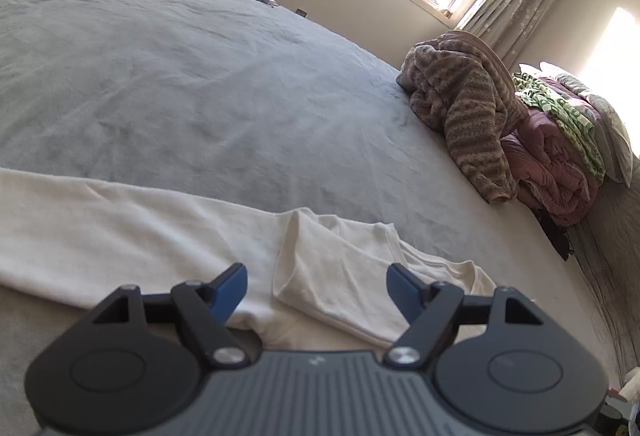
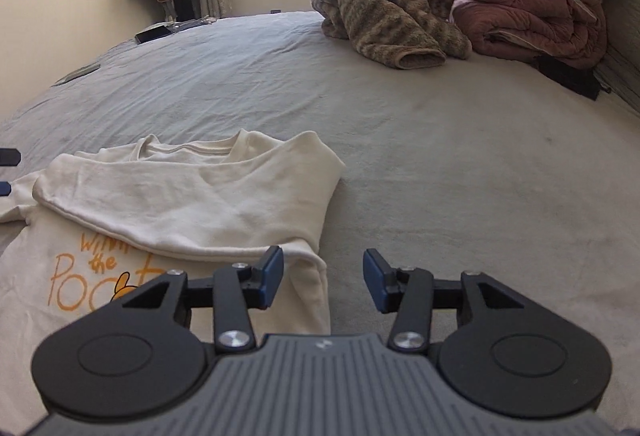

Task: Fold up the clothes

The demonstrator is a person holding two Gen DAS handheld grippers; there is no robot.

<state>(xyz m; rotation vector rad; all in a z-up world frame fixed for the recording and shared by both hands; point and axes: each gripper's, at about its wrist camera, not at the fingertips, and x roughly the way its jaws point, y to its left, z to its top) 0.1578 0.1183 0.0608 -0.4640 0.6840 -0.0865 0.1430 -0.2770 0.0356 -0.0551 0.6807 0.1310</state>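
Two grippers: your left gripper [image 1: 316, 286] and right gripper [image 2: 323, 282] both spread, holding nothing.
Shirt: cream shirt [image 2: 192, 196] on bed [image 2: 440, 176], sleeve folded across chest, narrowing it for folding.

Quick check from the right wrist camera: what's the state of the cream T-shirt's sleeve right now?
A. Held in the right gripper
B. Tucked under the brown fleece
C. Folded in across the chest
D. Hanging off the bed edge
C: the sleeve lies across the T-shirt, partly covering the orange print; the right gripper is open and empty.
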